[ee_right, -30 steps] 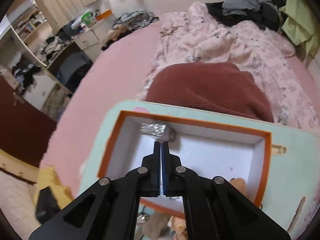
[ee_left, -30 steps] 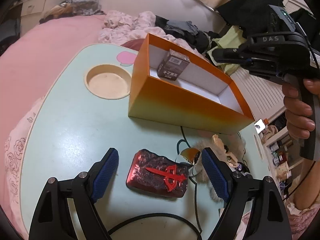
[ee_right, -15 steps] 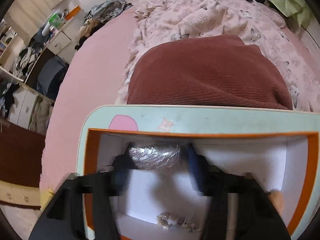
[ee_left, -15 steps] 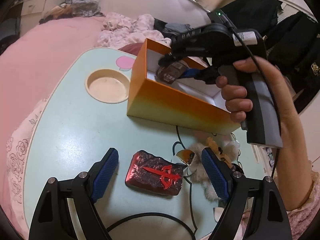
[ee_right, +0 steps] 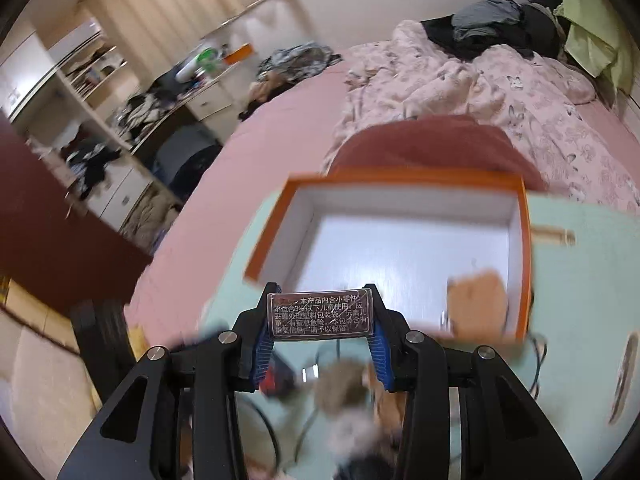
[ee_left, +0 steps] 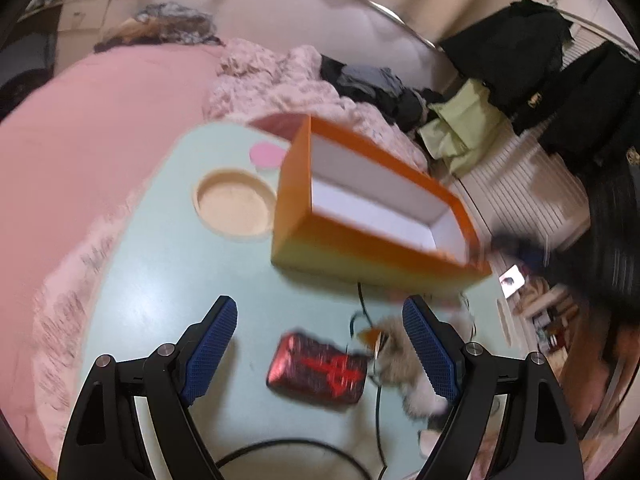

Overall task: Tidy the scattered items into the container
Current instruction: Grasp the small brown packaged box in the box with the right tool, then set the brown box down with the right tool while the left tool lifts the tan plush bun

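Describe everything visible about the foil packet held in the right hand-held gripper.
The foil packet is a small, shiny, silvery rectangle printed with rows of white Chinese warning text. It looks like crinkled plastic-foil wrapping. It sits level, broad printed face to the camera, clamped at both short ends by the blue pads of the right hand-held gripper. It is held above the near edge of the orange box, touching nothing else.
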### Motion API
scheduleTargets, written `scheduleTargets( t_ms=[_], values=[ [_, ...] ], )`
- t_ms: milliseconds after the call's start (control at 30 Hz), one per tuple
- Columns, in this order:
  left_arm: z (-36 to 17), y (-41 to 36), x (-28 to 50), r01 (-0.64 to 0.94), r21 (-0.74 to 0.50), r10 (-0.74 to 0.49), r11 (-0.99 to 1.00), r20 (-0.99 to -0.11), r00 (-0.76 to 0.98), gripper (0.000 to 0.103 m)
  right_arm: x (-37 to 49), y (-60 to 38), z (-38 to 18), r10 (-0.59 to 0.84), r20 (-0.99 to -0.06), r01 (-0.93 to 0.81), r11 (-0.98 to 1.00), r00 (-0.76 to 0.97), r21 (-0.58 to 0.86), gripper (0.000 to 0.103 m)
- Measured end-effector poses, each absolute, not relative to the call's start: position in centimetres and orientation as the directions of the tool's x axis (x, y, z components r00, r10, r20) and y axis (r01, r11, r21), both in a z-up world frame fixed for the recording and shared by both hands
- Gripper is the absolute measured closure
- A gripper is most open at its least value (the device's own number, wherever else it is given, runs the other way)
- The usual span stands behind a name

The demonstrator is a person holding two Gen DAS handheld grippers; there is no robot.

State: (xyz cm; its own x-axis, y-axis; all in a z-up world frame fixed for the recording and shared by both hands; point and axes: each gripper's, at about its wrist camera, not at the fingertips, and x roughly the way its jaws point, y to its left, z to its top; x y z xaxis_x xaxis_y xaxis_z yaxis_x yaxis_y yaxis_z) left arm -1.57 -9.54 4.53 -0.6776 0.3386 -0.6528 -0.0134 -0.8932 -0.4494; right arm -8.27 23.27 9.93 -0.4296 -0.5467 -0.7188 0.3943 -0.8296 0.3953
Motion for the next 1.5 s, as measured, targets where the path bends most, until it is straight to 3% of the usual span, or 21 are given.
scheduleTargets(
  t_ms=[133,300,367,433,667,833,1067,1167,1233,1500],
  values=[
    [8.9,-7.4,-3.2,-0.062,-0.355,0.294,-0.933,-0.651,-0.699,0.019,-7.2,24.1,6.1,-0.516,-0.707,0.363,-0.853,-0.483,0.374,0.06],
    [11.1,-1.5,-7.3,-0.153,-0.236,0.28,-0.96,-0.757,-0.591,0.019,-6.9,27.5,3.6,-0.66,-0.598,0.304,-0.746,-0.454,0.593,0.06],
    [11.1,0.5,-8.9,-0.181,-0.239,0.299,-0.954,-0.786,-0.542,0.019,-6.0,29.1,4.5,-0.643,-0.557,0.302,-0.753,-0.525,0.585,0.053],
    [10.6,2.3,-10.5,-0.191,-0.25,0.313,-0.949,-0.81,-0.496,0.019,-4.9,30.0,5.5,-0.614,-0.539,0.307,-0.774,-0.576,0.553,0.035],
    [6.1,7.2,-15.0,-0.202,-0.309,0.356,-0.929,-0.895,-0.27,0.025,-3.8,33.2,5.5,-0.667,-0.49,0.289,-0.713,-0.562,0.639,0.035],
    [3.7,8.8,-16.2,-0.181,-0.26,0.297,-0.949,-0.927,-0.227,0.028,-4.0,34.1,4.8,-0.687,-0.471,0.273,-0.684,-0.554,0.676,0.035],
    [2.0,10.0,-16.4,-0.196,-0.291,0.331,-0.936,-0.92,-0.211,0.029,-4.1,34.6,4.1,-0.698,-0.471,0.27,-0.673,-0.54,0.688,0.035],
    [2.1,10.2,-16.4,-0.208,-0.293,0.338,-0.933,-0.911,-0.235,0.046,-4.2,34.6,3.7,-0.698,-0.481,0.259,-0.674,-0.53,0.692,0.035],
    [2.1,9.7,-16.7,-0.191,-0.346,0.385,-0.919,-0.893,-0.232,0.069,-4.2,34.7,3.4,-0.697,-0.483,0.25,-0.673,-0.53,0.696,0.035],
    [5.7,6.8,-15.5,-0.2,-0.333,0.386,-0.922,-0.837,-0.388,0.076,-4.1,35.1,3.3,-0.694,-0.479,0.24,-0.671,-0.538,0.702,0.035]
  ],
)
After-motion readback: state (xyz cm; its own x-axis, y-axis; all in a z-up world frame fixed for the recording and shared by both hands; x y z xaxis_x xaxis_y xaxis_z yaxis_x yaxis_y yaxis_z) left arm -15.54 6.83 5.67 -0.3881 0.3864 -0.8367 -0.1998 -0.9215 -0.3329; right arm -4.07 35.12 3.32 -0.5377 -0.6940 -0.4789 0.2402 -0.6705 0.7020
